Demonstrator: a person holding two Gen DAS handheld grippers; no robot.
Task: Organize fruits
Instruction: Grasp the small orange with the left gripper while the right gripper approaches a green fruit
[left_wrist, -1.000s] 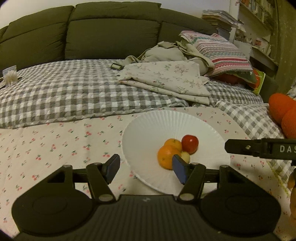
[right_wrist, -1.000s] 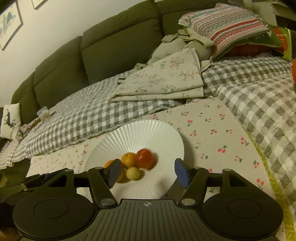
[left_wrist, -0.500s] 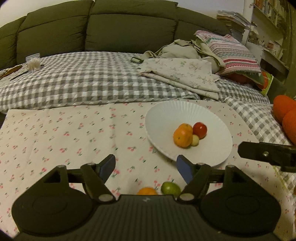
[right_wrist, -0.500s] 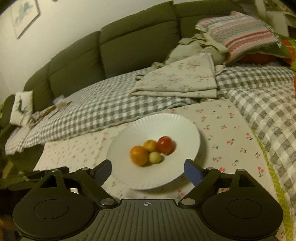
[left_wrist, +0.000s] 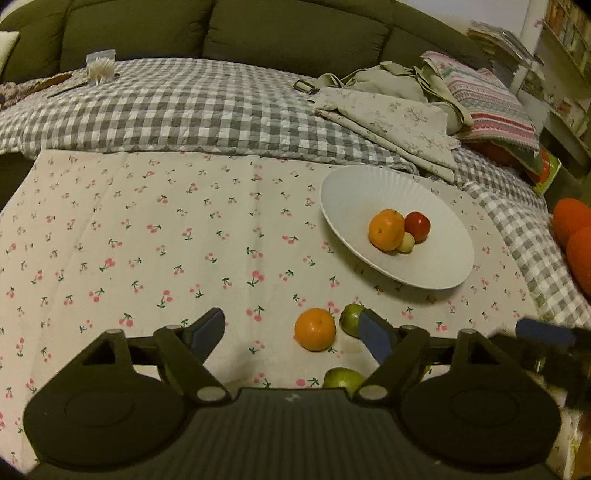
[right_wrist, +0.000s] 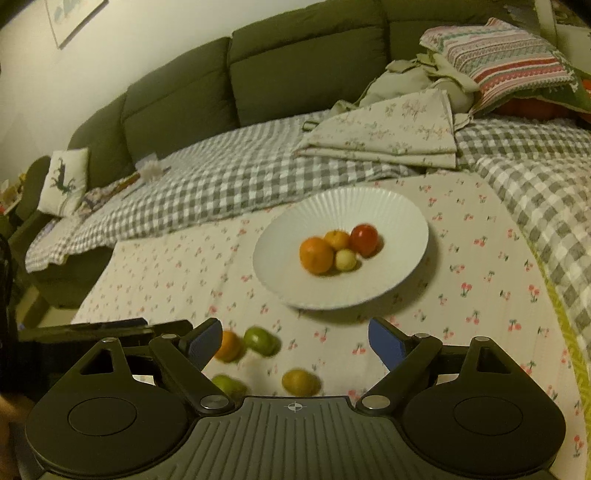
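Observation:
A white ribbed plate (left_wrist: 347, 184) (right_wrist: 391, 206) on the cherry-print cloth holds two oranges (left_wrist: 386, 229) (right_wrist: 316, 255), a red fruit (left_wrist: 417, 226) (right_wrist: 364, 240) and a small pale fruit (left_wrist: 405, 243) (right_wrist: 345, 259). Loose on the cloth in front of it lie an orange (left_wrist: 315, 329) (right_wrist: 228, 346), two green fruits (left_wrist: 350, 317) (right_wrist: 262, 340) (left_wrist: 341, 378) (right_wrist: 228, 386) and a yellowish fruit (right_wrist: 300, 382). My left gripper (left_wrist: 295, 332) is open and empty just above the loose orange. My right gripper (right_wrist: 295, 339) is open and empty above the loose fruits.
A grey checked blanket (left_wrist: 184, 107) covers the sofa behind the cloth. Folded floral linen (left_wrist: 391, 118) and a striped pillow (left_wrist: 491, 99) lie at the back right. Orange cushions (left_wrist: 576, 236) sit at the right edge. A small white box (left_wrist: 100, 68) stands at the back left.
Both grippers have pulled back and risen away from the plate. The loose fruits in front of the plate have come into view. Both stay open and empty.

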